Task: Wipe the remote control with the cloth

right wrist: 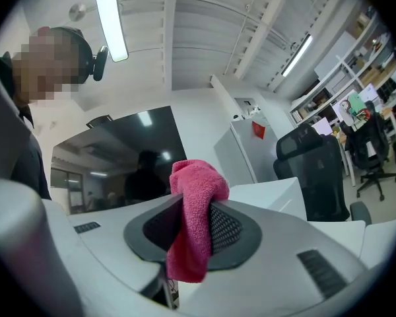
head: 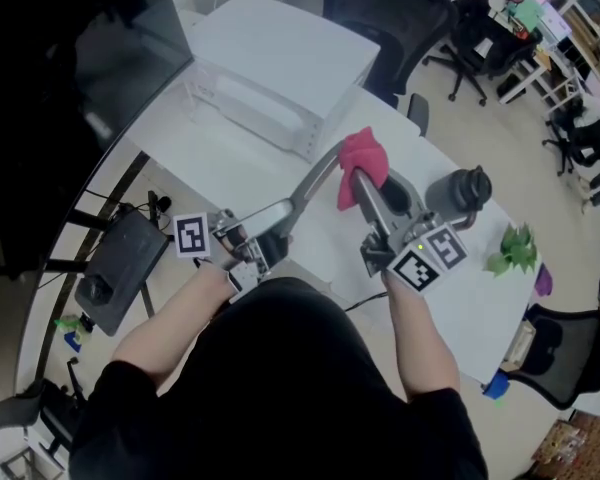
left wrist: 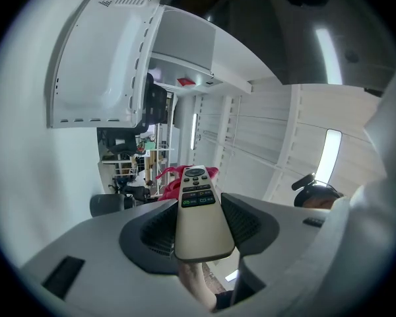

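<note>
While aloft, one remote (left wrist: 199, 210), one cloth (right wrist: 195, 223) (pink)

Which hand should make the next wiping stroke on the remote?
Right, I'd say. The right hand-held gripper clamps the pink cloth beside the tip of the remote; the left hand-held gripper only holds it.

Pointing to an open-plan office: black swivel chairs (head: 468, 56) and cluttered desks (head: 528, 3) at far right, a dark monitor (head: 70, 78) at left, a white table (head: 205, 163), strip lights (right wrist: 107, 18) overhead.
</note>
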The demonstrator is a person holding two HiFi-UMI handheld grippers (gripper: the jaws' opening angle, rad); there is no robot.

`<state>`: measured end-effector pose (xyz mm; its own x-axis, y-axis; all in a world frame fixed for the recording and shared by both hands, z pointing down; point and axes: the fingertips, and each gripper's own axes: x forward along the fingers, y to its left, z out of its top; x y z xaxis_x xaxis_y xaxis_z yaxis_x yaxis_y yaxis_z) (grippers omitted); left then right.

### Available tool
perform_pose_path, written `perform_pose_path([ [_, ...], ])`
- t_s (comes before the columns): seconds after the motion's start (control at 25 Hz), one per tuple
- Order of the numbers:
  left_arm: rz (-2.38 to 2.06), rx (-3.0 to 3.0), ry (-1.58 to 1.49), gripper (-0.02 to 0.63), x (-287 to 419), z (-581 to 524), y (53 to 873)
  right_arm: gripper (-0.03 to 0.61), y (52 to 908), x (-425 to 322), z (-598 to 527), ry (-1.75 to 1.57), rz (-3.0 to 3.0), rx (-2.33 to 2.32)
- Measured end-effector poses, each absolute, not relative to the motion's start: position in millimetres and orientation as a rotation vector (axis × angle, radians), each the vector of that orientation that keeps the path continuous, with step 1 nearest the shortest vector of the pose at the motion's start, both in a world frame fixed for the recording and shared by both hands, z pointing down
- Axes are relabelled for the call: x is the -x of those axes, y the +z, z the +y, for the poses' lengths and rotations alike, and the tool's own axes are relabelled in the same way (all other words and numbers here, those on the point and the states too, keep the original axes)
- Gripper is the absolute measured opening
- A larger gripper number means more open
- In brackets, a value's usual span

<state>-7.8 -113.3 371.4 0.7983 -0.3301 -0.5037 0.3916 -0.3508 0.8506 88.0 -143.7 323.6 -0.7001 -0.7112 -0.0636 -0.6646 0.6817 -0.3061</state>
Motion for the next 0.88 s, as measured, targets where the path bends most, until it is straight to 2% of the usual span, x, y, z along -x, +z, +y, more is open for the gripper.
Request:
perform_pose_path([
  [0.48,-0.033,-1.762,-0.908,0.204,32.1,-147.9,353.4,0.100,353.7,-2.8,-77.0,-0.415,2.958,0.725],
  [0.88,0.075,-1.803,-0.768,0.204,15.3,-119.2,359.3,0.100,344.6,-33.2,-108.6,-0.431,2.840,0.903],
])
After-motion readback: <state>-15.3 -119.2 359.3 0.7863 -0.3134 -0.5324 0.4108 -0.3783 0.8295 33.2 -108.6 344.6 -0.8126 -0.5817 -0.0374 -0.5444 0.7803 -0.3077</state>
